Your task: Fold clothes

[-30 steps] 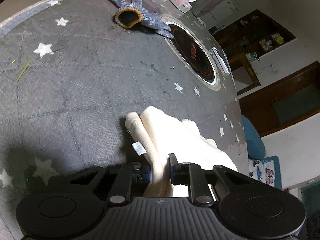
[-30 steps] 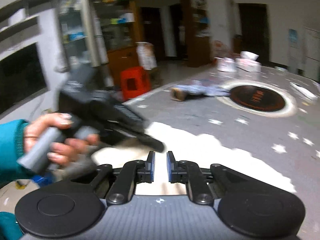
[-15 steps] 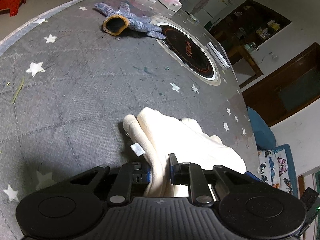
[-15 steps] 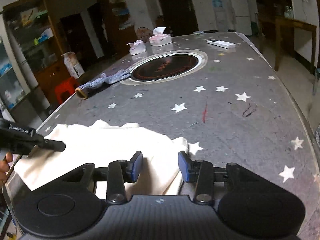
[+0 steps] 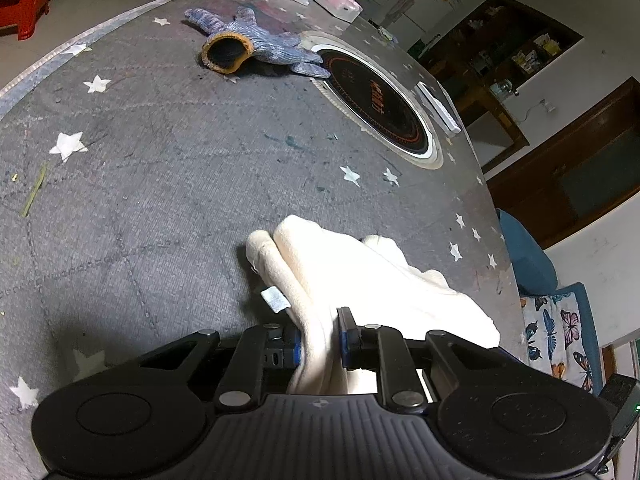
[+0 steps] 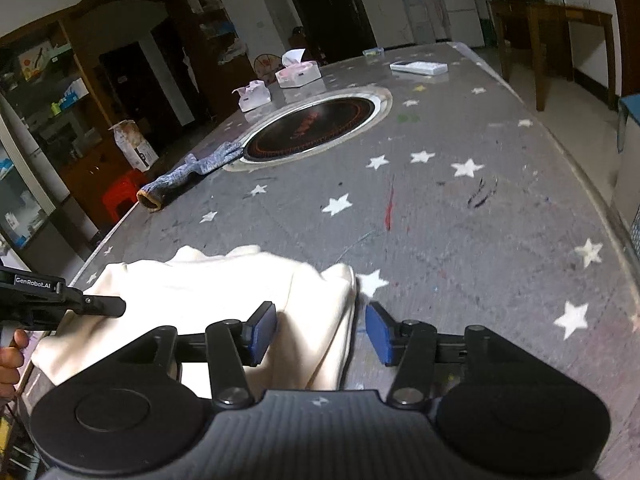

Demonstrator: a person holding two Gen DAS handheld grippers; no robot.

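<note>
A cream garment [image 5: 360, 264] lies bunched near the front edge of the grey star-patterned table [image 5: 160, 152]. My left gripper [image 5: 319, 338] is shut on a thick fold of it, with a small white label [image 5: 275, 298] hanging just left of the pinch. In the right wrist view the same cream garment [image 6: 208, 288] spreads low on the left, and my right gripper [image 6: 320, 334] stands open over its right edge, blue pads wide apart. The left gripper's black body [image 6: 60, 300] shows at the far left, held by a hand [image 6: 10, 360].
A blue knit glove [image 5: 256, 42] with an orange cuff lies beside the round black hotplate [image 5: 374, 100] set into the table. Two tissue boxes [image 6: 298, 72] and a white remote [image 6: 418, 67] sit at the far end. A red stool [image 6: 120, 196] stands off the left side.
My right gripper swung from facing the hand to facing the table, opened its jaws wider, and moved in over the garment's right edge. The left gripper kept its hold on the fold.
</note>
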